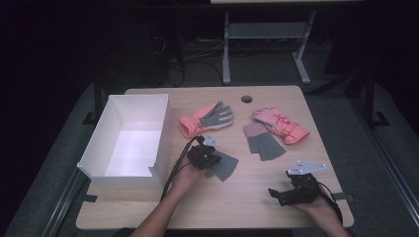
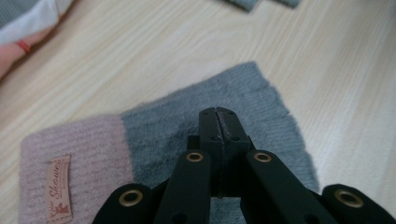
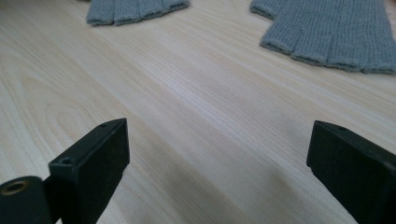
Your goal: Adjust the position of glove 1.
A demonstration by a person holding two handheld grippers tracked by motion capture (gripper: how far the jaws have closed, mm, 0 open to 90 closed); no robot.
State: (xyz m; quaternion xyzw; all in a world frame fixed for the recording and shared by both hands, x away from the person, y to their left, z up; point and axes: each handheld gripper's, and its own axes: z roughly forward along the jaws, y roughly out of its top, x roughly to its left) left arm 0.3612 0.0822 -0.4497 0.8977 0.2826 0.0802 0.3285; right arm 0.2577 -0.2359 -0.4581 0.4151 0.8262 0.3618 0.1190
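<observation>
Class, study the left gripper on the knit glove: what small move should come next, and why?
Probably lift. The left gripper has its jaws shut on the grey knit glove, which lies flat on the table; raising it clears the wood before carrying toward the white box.

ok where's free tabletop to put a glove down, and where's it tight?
Free: the near strip of the table between the left gripper and right gripper, plus the far edge around the round hole. The white box takes the left side. Crowded: the middle band, with the orange glove, pink glove and two grey knit gloves.
</observation>
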